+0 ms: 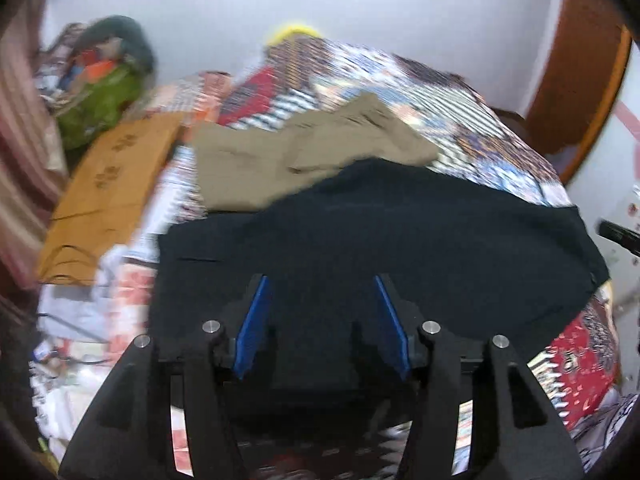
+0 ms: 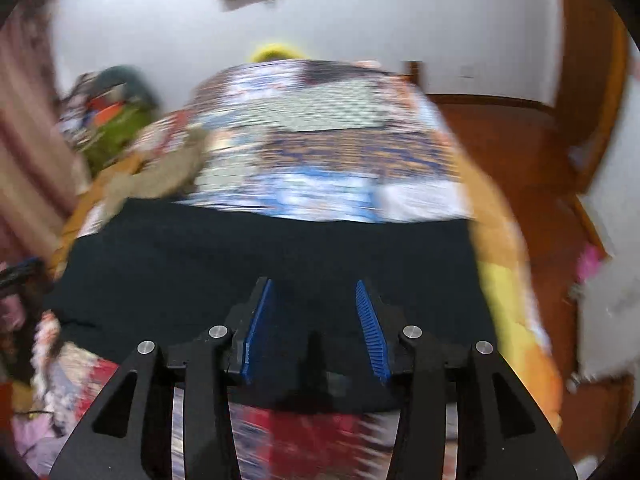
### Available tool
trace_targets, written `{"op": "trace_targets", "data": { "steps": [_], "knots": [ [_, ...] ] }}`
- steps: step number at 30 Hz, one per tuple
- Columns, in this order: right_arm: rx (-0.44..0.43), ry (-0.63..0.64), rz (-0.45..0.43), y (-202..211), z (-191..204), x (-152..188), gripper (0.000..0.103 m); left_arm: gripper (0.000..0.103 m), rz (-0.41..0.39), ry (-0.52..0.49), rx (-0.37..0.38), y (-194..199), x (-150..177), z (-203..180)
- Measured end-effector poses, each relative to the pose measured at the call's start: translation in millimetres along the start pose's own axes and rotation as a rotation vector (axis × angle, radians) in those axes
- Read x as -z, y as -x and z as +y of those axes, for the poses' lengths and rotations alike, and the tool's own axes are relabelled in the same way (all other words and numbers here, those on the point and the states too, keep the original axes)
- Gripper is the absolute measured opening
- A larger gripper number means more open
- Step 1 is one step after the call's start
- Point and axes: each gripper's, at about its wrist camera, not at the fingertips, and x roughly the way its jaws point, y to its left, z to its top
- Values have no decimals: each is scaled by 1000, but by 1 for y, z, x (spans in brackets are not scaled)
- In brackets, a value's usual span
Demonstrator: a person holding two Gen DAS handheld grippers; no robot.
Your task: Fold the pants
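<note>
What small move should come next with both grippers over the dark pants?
Probably lower both onto the near edge of the dark pants and close. The left gripper and right gripper are open and empty, with the pants spread flat on the patterned bedspread.

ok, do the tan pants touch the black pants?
Touching. In the left wrist view the black pants lie over the near edge of the tan pants, with no patterned bedspread showing between them.
</note>
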Motion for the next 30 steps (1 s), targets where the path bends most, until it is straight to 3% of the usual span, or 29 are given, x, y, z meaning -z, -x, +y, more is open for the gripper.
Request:
{"op": "trace_targets", "data": {
  "steps": [2, 5, 8, 12, 16, 21, 30],
  "knots": [
    [-73, 28, 25, -19, 21, -7, 40, 54, 39, 2, 52, -18, 2, -15],
    [-113, 83, 93, -53, 48, -6, 40, 54, 117, -8, 85, -43, 13, -33],
    [-122, 124, 187, -79, 63, 10, 40, 54, 93, -11, 77, -40, 26, -39],
    [-118, 143, 167, -67, 62, 24, 41, 55, 96, 20, 113, -32, 41, -34],
    [-133, 123, 176, -58, 55, 35, 42, 55, 92, 8, 97, -23, 48, -38],
    [-139, 90, 182, -51, 49, 32, 43, 55, 82, 2, 115, -5, 47, -43],
    [-160, 131, 163, -35, 64, 30, 48, 55, 89, -132, 102, -11, 42, -81]
  ]
}}
